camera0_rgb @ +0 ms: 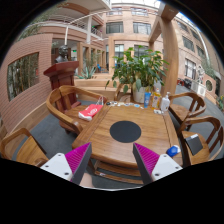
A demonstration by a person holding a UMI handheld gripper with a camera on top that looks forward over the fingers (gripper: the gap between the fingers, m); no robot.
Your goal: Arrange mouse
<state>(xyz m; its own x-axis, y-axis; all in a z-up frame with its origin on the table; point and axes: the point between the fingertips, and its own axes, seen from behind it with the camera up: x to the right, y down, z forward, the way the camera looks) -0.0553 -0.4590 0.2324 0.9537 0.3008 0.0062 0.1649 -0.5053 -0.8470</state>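
A round dark mouse pad (125,131) lies on the wooden table (110,145), ahead of my fingers. A small blue mouse (173,151) sits near the table's right edge, just beyond my right finger. My gripper (112,160) hovers above the table's near edge with its fingers (77,160) wide apart and nothing between them; the magenta pads face each other.
A large potted plant (137,68) stands at the table's far side, with bottles (152,98) beside it. A red object (90,111) rests on the left wooden chair (68,103). More chairs (200,125) stand to the right. Buildings surround the courtyard.
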